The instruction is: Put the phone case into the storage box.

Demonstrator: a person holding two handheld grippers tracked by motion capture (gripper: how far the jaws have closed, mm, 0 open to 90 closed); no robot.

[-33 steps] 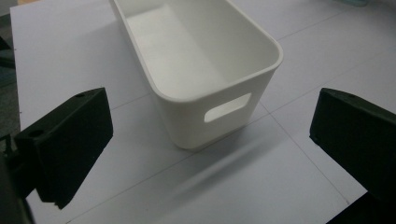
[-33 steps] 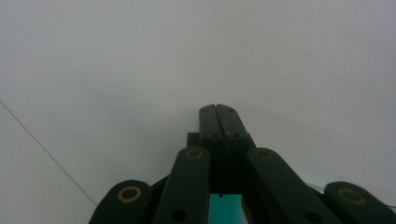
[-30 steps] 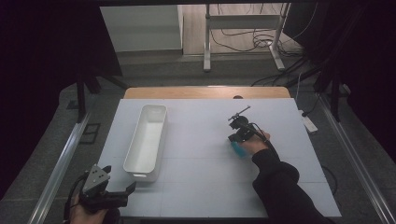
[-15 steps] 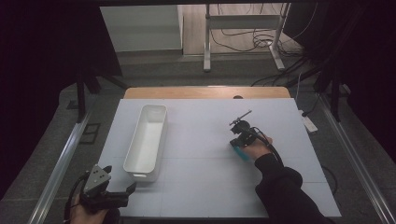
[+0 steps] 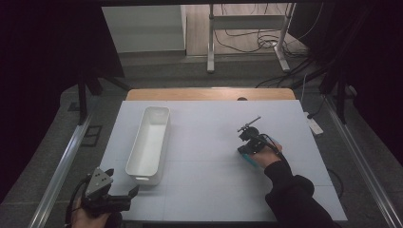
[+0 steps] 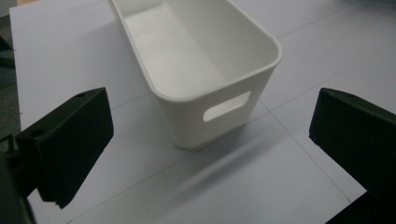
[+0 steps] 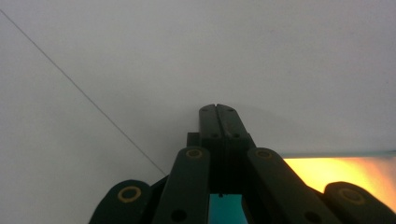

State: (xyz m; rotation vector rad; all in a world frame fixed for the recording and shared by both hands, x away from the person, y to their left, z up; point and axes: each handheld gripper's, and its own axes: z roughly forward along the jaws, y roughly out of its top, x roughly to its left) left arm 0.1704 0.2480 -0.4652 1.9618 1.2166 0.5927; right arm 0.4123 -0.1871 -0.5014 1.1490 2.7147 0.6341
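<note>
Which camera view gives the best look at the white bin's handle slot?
The left gripper view: the white bin sits close, its handle slot facing the camera. The high view shows the whole bin from above, the slot tiny. The right gripper view faces bare table.

No readable text, label, brand, number or sign in any view. White bin (image 6: 201, 70): plain walls, no marking. Table surface (image 5: 214, 190): bare, thin seam lines only. Gripper bodies: black, unmarked.
</note>
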